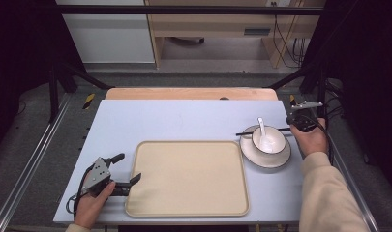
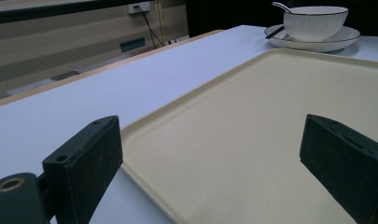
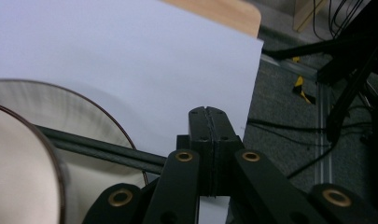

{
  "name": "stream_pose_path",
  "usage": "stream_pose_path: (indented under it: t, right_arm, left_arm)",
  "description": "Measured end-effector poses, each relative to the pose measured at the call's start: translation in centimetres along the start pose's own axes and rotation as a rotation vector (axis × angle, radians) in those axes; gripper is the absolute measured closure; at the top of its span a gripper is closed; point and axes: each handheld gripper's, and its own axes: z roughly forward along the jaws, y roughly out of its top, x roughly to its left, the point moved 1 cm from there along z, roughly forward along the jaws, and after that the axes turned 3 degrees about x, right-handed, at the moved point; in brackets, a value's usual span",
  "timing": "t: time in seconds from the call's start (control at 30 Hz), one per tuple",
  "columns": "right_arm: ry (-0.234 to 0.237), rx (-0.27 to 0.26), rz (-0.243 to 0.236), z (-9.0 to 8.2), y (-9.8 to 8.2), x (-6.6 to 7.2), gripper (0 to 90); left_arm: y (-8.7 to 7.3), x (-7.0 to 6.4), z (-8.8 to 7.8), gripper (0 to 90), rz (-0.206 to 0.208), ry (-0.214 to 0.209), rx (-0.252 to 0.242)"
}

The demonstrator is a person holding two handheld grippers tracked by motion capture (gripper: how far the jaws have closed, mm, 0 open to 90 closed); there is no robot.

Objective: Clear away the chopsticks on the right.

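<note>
Chopsticks [image 1: 247,132] lie across the plate [image 1: 263,159]; right gripper [image 1: 294,126] clamped on them, left gripper [image 1: 127,170] jaws wide, empty, straddling the tray [image 1: 188,179] edge

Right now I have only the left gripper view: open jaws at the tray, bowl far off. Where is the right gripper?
Observer: The right gripper sits at the far right edge of the plate.
Operator: Jaws open?
Observer: No, they are shut, pads together, with nothing between them.
Operator: And the chopsticks?
Observer: The chopsticks lie across the plate's far side behind the bowl, their right end beside that gripper.
</note>
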Motion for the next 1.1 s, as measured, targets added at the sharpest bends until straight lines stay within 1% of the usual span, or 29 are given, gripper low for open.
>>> stream_pose_path:
  t: [0.03, 0.07, 0.1, 0.13, 0.17, 0.2, 0.23, 0.37, 0.4, 0.47, 0.5, 0.53, 0.57, 0.63, 0.67, 0.7, 0.73, 0.77, 0.8, 0.83, 0.9, 0.93, 0.97, 1.0, 1.03, 1.1]
  right_arm:
    - [-0.021, 0.033, -0.025, 0.7, -0.1, 0.1, 90.0]
    - [-0.022, 0.043, -0.040, 1.0, -0.3, 0.0, 90.0]
    - [-0.022, 0.043, -0.040, 1.0, -0.3, 0.0, 90.0]
    - [-0.020, 0.067, -0.024, 1.2, -0.4, 0.1, 90.0]
    - [-0.036, 0.085, -0.044, 1.7, -0.5, -0.1, 90.0]
    - [-0.036, 0.085, -0.044, 1.7, -0.5, -0.1, 90.0]
    - [-0.023, 0.053, -0.016, 1.8, -0.5, -0.3, 90.0]
    - [-0.017, 0.043, -0.011, 2.0, -0.5, -0.3, 90.0]
    - [-0.017, 0.048, -0.031, 2.1, -0.5, -0.5, 90.0]
    - [-0.025, 0.082, -0.022, 2.5, -0.7, -0.5, 90.0]
    - [-0.025, 0.082, -0.022, 2.5, -0.7, -0.5, 90.0]
    - [-0.025, 0.097, -0.021, 2.6, -0.9, -0.6, 90.0]
    - [-0.023, 0.125, -0.025, 2.7, -1.3, -0.7, 90.0]
    - [-0.020, 0.132, -0.027, 2.6, -1.4, -0.7, 90.0]
    - [-0.012, 0.140, -0.030, 2.4, -1.6, -0.7, 90.0]
    - [0.001, 0.151, -0.032, 1.8, -1.8, -0.7, 90.0]
    - [0.001, 0.151, -0.032, 1.8, -1.8, -0.7, 90.0]
    - [0.010, 0.154, -0.032, 1.1, -2.2, -0.5, 90.0]
    - [0.010, 0.154, -0.032, 1.1, -2.2, -0.5, 90.0]
    - [0.013, 0.156, -0.032, 0.8, -2.4, -0.4, 90.0]
    - [0.029, 0.175, -0.037, -0.1, -3.2, 0.1, 90.0]
    - [0.029, 0.175, -0.037, -0.1, -3.2, 0.1, 90.0]
    - [0.042, 0.183, -0.034, -0.6, -3.8, 0.3, 90.0]
    - [0.042, 0.183, -0.034, -0.6, -3.8, 0.3, 90.0]
    - [0.057, 0.188, -0.022, -1.1, -4.3, 0.7, 90.0]
    - [0.070, 0.179, -0.034, -1.7, -4.8, 1.1, 90.0]
  left_arm:
    - [0.0, 0.0, 0.0, 5.6, 0.000, -0.002, -0.002]
    - [0.0, 0.0, 0.0, 5.6, 0.000, -0.002, -0.002]
    - [0.0, 0.0, 0.1, 5.6, 0.001, -0.003, 0.000]
    - [-0.1, 0.0, 0.1, 5.6, 0.003, -0.005, 0.003]
    - [0.0, -0.1, 0.1, 5.7, 0.004, -0.008, 0.004]
    - [0.0, -0.1, 0.1, 5.7, 0.004, -0.008, 0.004]
    - [0.0, -0.1, 0.1, 5.8, 0.006, -0.008, 0.003]
    - [-0.1, -0.1, 0.2, 5.8, 0.006, -0.008, 0.007]
    - [-0.1, -0.1, 0.2, 5.9, 0.005, -0.008, 0.008]
    - [-0.2, -0.1, 0.3, 5.9, 0.006, -0.008, 0.013]
    - [-0.2, -0.1, 0.3, 5.9, 0.006, -0.008, 0.013]
    - [-0.1, -0.1, 0.2, 5.9, 0.007, -0.007, 0.013]
    - [-0.1, -0.1, 0.2, 6.2, 0.006, -0.004, 0.008]
    - [-0.1, -0.1, 0.2, 6.3, 0.006, -0.004, 0.007]
    - [-0.1, -0.1, 0.2, 6.4, 0.006, -0.003, 0.007]
    - [-0.2, -0.1, 0.2, 6.4, 0.006, -0.003, 0.007]
    - [-0.2, 0.0, 0.2, 6.4, 0.006, -0.003, 0.008]
    - [-0.2, 0.0, 0.2, 6.4, 0.006, -0.002, 0.009]
    - [-0.1, 0.0, 0.2, 6.4, 0.008, -0.002, 0.009]
    - [-0.1, -0.1, 0.1, 6.4, 0.009, -0.002, 0.010]
    - [-0.1, -0.2, 0.2, 6.4, 0.015, -0.005, 0.012]
    - [-0.1, -0.2, 0.2, 6.4, 0.015, -0.005, 0.012]
    - [-0.1, -0.3, 0.3, 6.4, 0.017, -0.009, 0.015]
    - [-0.1, -0.3, 0.3, 6.5, 0.017, -0.009, 0.015]
    - [-0.1, -0.3, 0.3, 6.5, 0.022, -0.012, 0.020]
    - [-0.1, -0.3, 0.3, 6.5, 0.022, -0.013, 0.020]
